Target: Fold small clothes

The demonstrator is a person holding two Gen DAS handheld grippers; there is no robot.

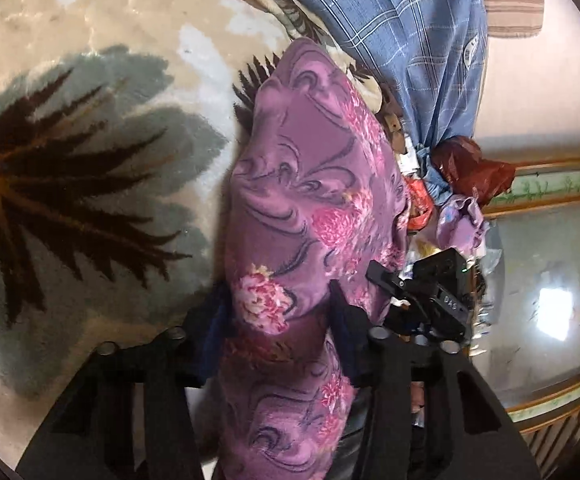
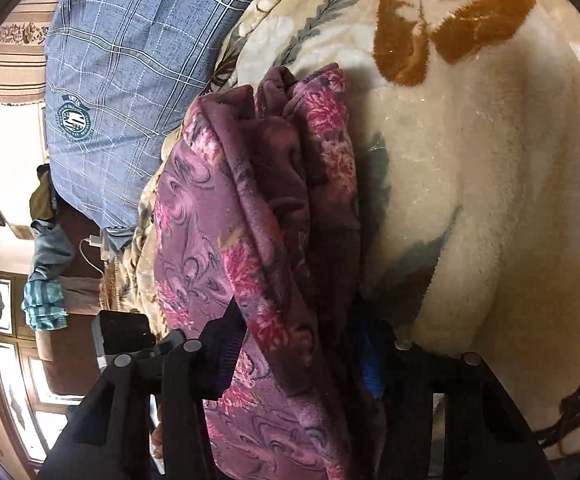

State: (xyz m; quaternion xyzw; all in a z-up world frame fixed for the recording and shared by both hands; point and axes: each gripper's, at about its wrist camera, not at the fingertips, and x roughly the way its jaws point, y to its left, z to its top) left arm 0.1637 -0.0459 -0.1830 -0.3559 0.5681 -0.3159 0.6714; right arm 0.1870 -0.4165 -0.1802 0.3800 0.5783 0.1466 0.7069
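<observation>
A purple garment with pink flowers [image 1: 306, 184] hangs between both grippers over a cream fleece blanket [image 1: 101, 40]. My left gripper [image 1: 277, 312] is shut on its edge, with cloth bunched between the two black fingers. The other gripper's black body [image 1: 430, 296] shows just to the right, against the same cloth. In the right wrist view the same garment [image 2: 257, 216] is folded in thick layers, and my right gripper [image 2: 298, 344] is shut on it. The cloth hides both sets of fingertips.
A blue checked pillow [image 1: 402, 24] [image 2: 129, 60] lies beyond the garment on the blanket [image 2: 490, 160]. A heap of mixed clothes and a red bag [image 1: 462, 168] sits past the bed edge. Wooden doors [image 2: 5, 340] and a wall lie beyond.
</observation>
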